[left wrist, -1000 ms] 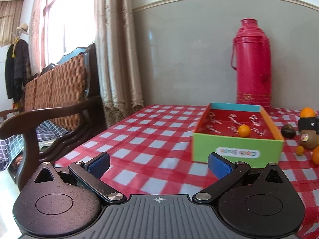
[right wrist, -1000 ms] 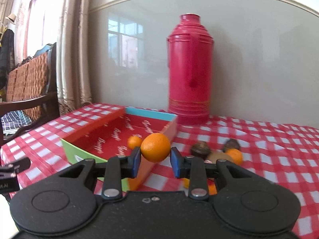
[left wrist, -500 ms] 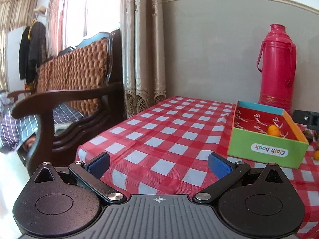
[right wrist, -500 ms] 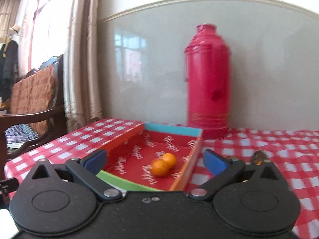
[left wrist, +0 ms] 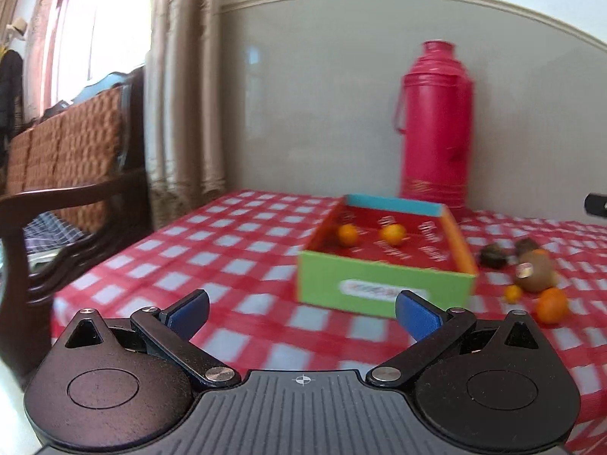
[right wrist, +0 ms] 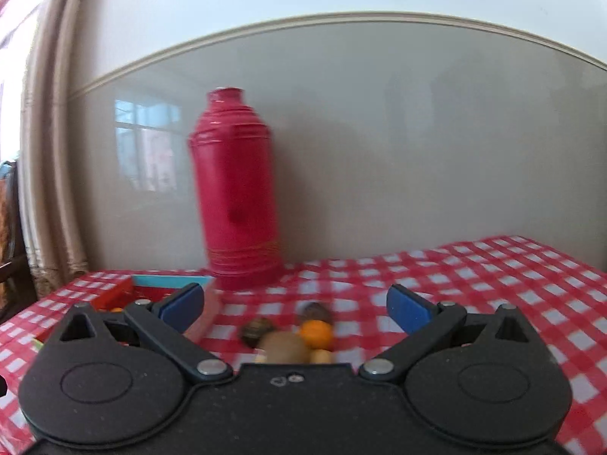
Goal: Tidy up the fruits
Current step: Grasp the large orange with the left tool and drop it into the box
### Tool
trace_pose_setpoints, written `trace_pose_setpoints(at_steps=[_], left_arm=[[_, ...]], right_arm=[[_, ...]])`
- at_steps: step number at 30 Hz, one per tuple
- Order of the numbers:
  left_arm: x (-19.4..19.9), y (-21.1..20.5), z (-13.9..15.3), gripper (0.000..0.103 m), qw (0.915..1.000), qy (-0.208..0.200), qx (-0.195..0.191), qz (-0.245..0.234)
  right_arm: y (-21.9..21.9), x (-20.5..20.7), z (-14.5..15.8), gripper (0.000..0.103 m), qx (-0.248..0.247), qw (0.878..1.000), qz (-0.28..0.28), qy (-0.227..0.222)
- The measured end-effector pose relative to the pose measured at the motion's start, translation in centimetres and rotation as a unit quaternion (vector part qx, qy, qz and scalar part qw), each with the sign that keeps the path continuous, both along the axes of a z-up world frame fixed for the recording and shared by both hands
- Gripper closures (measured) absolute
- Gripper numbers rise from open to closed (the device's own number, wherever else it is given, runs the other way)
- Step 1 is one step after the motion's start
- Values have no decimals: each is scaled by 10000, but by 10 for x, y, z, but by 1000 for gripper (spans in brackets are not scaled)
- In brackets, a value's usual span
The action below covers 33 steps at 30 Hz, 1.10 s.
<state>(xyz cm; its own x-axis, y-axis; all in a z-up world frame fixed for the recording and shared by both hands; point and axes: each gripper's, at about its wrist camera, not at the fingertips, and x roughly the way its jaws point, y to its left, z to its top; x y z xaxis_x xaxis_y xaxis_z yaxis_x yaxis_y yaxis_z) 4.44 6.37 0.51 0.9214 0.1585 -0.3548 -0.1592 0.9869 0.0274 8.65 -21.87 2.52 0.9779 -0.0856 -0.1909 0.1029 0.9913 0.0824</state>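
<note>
A green box (left wrist: pixel 383 290) with a red inside holds two oranges (left wrist: pixel 393 234). Loose fruit lies on the cloth right of it: a kiwi (left wrist: pixel 537 276), an orange (left wrist: pixel 552 305), a small orange (left wrist: pixel 513 292) and two dark fruits (left wrist: pixel 492 257). My left gripper (left wrist: pixel 302 314) is open and empty, short of the box. My right gripper (right wrist: pixel 296 309) is open and empty, just above the loose pile: kiwi (right wrist: pixel 284 345), orange (right wrist: pixel 315 333), dark fruits (right wrist: pixel 257 330). The box's corner (right wrist: pixel 125 294) shows at its left.
A red thermos (left wrist: pixel 434 125) stands by the wall behind the box; it also shows in the right wrist view (right wrist: pixel 237 197). The table has a red checked cloth (left wrist: pixel 227 250). A wooden chair (left wrist: pixel 68 189) and curtains (left wrist: pixel 182 94) are on the left.
My right gripper let an orange go into the box, opened, then swung right over the loose fruit. My left gripper swung left and back toward the box, still open.
</note>
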Motion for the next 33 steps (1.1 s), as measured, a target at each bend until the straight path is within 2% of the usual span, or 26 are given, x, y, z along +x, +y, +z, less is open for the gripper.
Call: trace_pose_setpoints(at_steps=[4, 14, 25, 33], left_arm=[[7, -31, -1, 0, 9994, 19, -133, -304], [14, -111, -6, 0, 9946, -55, 100, -1028], [30, -147, -14, 0, 9921, 3, -39, -1255], [48, -176, -23, 0, 9895, 158, -50, -1437]], right_arm=[[-18, -7, -4, 6, 0, 9999, -157, 36], [-43, -18, -11, 6, -277, 9988, -271, 292], [-67, -23, -21, 6, -497, 9962, -388, 596], [-90, -17, -34, 6, -588, 9910, -733, 955]])
